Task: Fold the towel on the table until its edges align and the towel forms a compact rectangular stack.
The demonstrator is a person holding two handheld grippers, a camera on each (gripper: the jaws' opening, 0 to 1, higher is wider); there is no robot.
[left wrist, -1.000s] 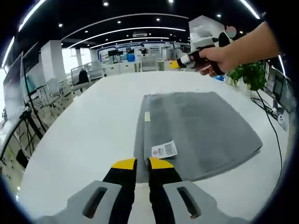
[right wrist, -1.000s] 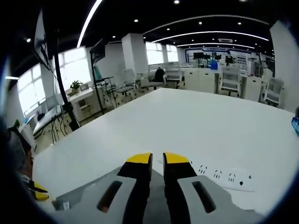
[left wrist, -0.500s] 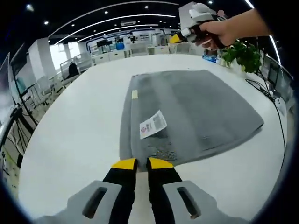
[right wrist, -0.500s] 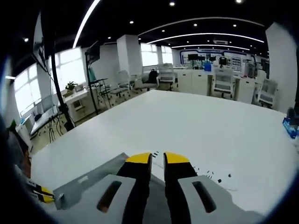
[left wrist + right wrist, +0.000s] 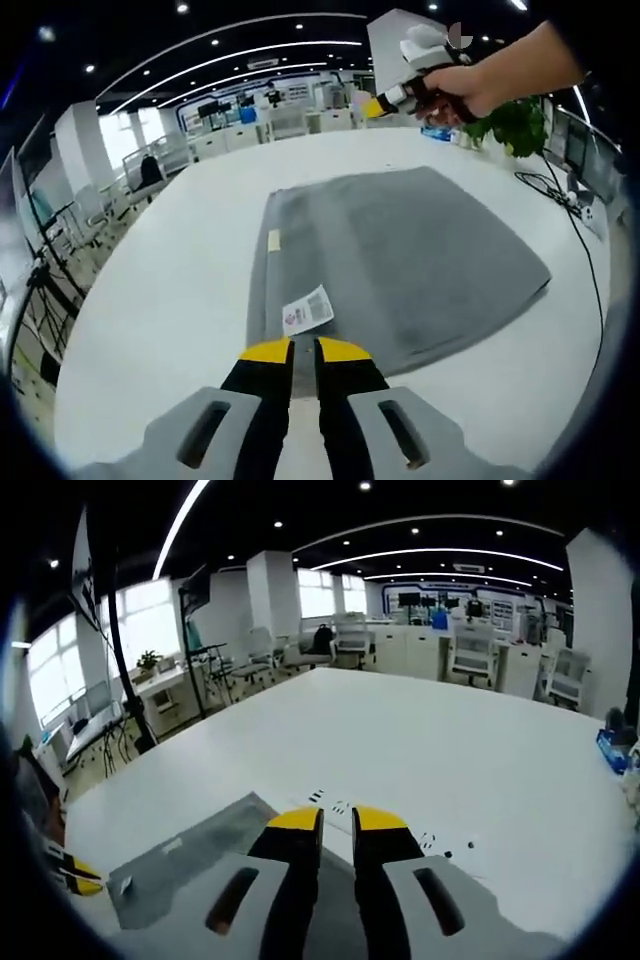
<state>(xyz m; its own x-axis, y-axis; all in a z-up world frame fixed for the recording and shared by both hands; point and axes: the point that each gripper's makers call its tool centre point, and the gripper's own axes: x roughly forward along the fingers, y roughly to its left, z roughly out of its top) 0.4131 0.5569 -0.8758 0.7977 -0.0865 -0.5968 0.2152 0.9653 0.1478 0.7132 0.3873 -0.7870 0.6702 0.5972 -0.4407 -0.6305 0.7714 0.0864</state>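
Towel (image 5: pixel 400 265), grey, lay flat on the white table (image 5: pixel 170 300), already doubled lengthwise judging by the layered strip along one long edge; that edge carried a white label (image 5: pixel 307 311) and a small tag (image 5: pixel 274 240). Probably spread that way so both near and far ends could be taken at once for the next fold. Left gripper (image 5: pixel 305 350) sat just short of the near edge by the label, jaws nearly closed w/ a thin gap, nothing between them. Right gripper (image 5: pixel 337 818) hovered over the far end, towel (image 5: pixel 180 865) under and beside it, jaws likewise close together and empty; in the left gripper view it showed in a hand (image 5: pixel 475 88) above the far edge. Fold not yet started, imo.
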